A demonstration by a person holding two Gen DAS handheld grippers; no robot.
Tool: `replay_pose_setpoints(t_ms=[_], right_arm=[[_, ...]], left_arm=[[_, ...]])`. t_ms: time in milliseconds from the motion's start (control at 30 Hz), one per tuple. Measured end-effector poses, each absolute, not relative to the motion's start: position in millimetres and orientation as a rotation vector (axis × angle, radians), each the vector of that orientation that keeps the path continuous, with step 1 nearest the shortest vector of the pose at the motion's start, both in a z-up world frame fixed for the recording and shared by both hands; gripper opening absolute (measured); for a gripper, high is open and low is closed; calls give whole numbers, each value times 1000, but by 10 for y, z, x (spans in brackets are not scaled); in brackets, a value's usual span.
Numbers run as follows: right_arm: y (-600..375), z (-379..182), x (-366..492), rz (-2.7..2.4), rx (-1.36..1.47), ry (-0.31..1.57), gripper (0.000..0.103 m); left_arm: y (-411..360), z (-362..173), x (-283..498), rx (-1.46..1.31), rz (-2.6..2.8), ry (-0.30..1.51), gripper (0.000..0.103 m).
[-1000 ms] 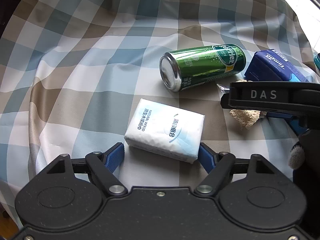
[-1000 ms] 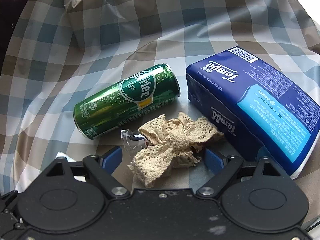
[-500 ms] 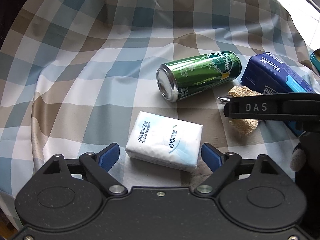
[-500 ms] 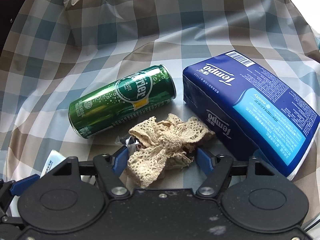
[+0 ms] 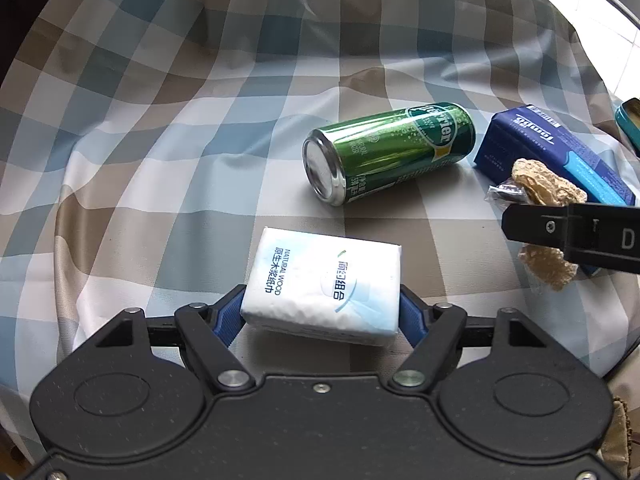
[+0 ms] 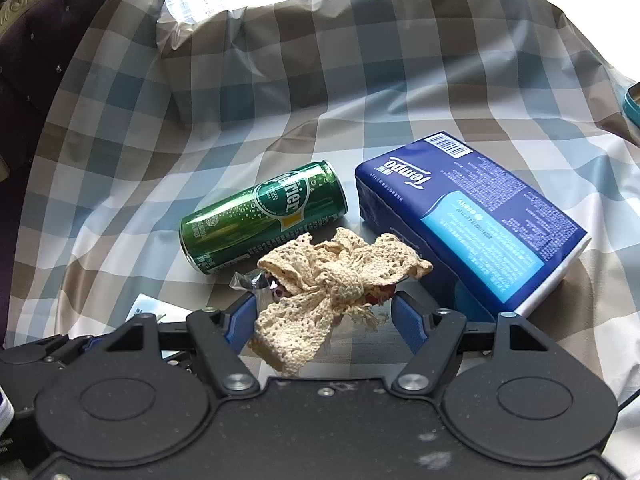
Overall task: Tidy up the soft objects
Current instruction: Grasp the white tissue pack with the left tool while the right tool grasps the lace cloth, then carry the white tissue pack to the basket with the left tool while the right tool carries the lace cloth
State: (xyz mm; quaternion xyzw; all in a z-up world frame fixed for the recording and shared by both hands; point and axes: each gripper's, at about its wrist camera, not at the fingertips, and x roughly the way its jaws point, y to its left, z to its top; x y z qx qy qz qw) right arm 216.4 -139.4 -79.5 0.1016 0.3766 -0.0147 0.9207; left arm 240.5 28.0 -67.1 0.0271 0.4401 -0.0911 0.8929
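My left gripper is shut on a white tissue pack and holds it lifted off the checked cloth. My right gripper is shut on a beige lace bow with a clear wrapper at its left; the bow also shows in the left wrist view, raised above the cloth. A blue Tempo tissue pack lies flat to the right of the bow.
A green Perrier can lies on its side between the two grippers, also in the left wrist view. A teal tin sits at the far right edge. A dark padded chair stands at the left.
Both grippers closed on their objects, the left on the white tissue pack and the right on the lace bow, and lifted them off the cloth.
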Motion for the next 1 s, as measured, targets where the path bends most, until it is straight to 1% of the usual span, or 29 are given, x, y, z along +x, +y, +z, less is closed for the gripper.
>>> replay_pose_setpoints(t_ms=[233, 533, 767, 1000], right_arm=[[-1505, -500, 1677, -13, 236, 686, 72], [-1548, -121, 704, 20, 242, 527, 72], [-1547, -3, -8, 32, 245, 440, 72], [-1541, -42, -522, 42, 273, 428, 72]], left_arm=[[274, -325, 2086, 17, -200, 878, 71], [241, 41, 1508, -28, -205, 842, 71], [165, 119, 1088, -47, -232, 843, 71], [121, 84, 759, -70, -246, 871, 72]])
